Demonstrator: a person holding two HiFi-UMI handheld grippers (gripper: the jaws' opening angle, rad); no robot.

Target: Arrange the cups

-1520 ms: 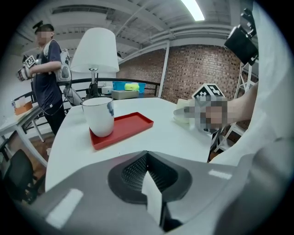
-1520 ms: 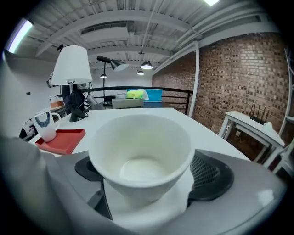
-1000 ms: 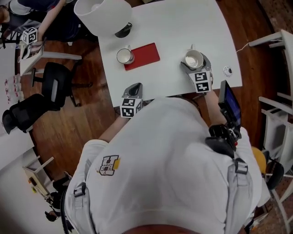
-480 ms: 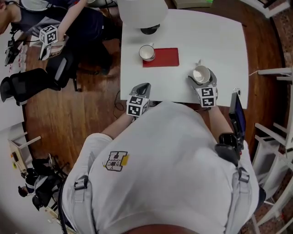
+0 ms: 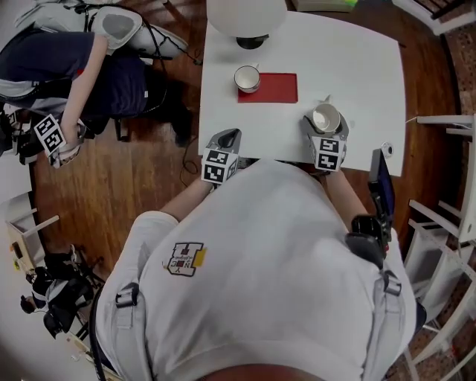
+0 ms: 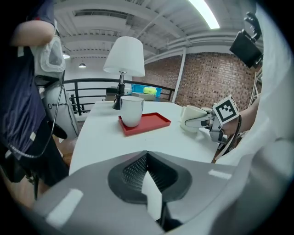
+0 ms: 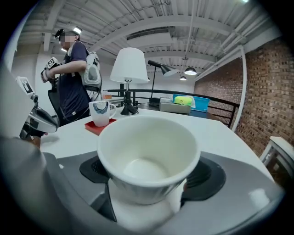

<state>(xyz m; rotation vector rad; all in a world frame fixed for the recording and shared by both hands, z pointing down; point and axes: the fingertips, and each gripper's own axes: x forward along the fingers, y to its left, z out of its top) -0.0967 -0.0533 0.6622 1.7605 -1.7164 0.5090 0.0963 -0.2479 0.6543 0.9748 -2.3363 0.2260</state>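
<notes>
A white table (image 5: 357,59) carries a red tray (image 5: 275,89), and one white cup (image 5: 246,77) stands at the tray's left end. That cup (image 6: 132,110) and the tray (image 6: 149,123) lie ahead in the left gripper view. My right gripper (image 5: 325,113) is near the table's front right, shut on a second white cup (image 5: 326,119). This empty cup (image 7: 147,156) sits upright between the jaws and fills the right gripper view. My left gripper (image 5: 229,136) is shut with nothing in it, at the front edge, below and left of the tray.
A white-shaded lamp (image 5: 245,15) stands at the table's far edge behind the tray. Another person (image 5: 74,67) with a marker cube (image 5: 48,134) is on the wooden floor at the left. A dark device (image 5: 381,178) hangs beside the table's right front corner.
Both grippers shifted a little towards the table's front edge, then held still. The cup stayed in the right gripper. The person at the left moved down the picture.
</notes>
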